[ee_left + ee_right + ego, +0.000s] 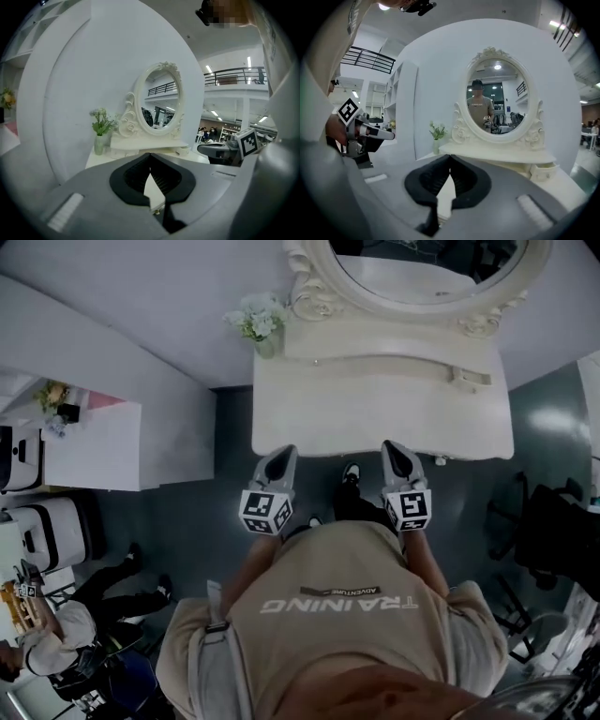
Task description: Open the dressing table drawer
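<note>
The cream dressing table [375, 413] stands straight ahead, with an oval mirror [427, 268] at its back. A small drawer [469, 378] sits on its raised shelf at the right and shows too in the right gripper view [543, 171]. My left gripper [284, 454] and right gripper [394, 448] hover side by side just short of the table's front edge, touching nothing. In their own views the left gripper [150, 154] and the right gripper [450, 156] have their jaw tips together, shut on nothing. A small brass knob [156, 212] shows low through the left jaws.
A vase of flowers [261, 322] stands at the table's back left corner. A white counter [94, 446] lies to the left and a black chair [553, 531] to the right. A person sits at the lower left [56, 634].
</note>
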{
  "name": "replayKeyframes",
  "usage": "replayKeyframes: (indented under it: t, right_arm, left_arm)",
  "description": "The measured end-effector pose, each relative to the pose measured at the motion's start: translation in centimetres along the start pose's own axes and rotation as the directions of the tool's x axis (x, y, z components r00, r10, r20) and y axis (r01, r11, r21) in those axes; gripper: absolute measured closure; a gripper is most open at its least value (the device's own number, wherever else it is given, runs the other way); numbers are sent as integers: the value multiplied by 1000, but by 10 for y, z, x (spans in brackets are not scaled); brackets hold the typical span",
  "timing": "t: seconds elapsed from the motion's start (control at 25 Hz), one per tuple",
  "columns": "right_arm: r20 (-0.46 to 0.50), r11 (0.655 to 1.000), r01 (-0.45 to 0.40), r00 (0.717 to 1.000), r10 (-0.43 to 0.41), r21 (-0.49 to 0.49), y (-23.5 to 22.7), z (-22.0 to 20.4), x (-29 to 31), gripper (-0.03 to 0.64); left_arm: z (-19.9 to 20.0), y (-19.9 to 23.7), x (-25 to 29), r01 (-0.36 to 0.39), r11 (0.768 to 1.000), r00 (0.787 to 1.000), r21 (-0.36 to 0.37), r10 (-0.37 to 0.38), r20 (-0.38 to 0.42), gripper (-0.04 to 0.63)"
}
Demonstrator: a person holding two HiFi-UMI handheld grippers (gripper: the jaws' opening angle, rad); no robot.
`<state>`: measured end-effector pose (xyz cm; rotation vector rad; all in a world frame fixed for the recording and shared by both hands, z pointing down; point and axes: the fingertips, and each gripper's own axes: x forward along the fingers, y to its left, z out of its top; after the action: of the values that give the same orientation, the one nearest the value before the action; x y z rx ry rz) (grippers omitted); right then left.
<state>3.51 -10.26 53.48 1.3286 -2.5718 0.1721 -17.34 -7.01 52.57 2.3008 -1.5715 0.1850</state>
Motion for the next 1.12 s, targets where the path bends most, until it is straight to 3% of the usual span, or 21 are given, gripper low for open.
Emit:
replayKeyframes:
  t: [0.24,0.4,0.52,0.8,1.0,1.12]
  right_arm:
    - [-1,991,-124,992,124,-57,-45,7,61,614]
    - [19,983,-173,984,174,-64,-59,14,92,613]
    - [40,979,-201,979,202,-30,-58,19,109,613]
    - [35,957,-272,960,277,-104,-55,23,138,614]
    - [76,953,-304,950,304,-2,-67,33,149,614]
    - [66,957,-289,955,288,-1,-82,30,155,614]
  left_arm:
    - [33,8,63,-83,996,997,27,83,10,588]
    - [46,3,102,-75,994,997,77,75,-1,588]
    - [34,8,128,-73,990,995,117,80,-52,588]
    - [10,37,195,-168,983,985,67,171,-35,588]
    - [-22,67,235,-208,976,971,63,214,-108,588]
    - [-39,86,254,-247,967,958,64,254,-137,588]
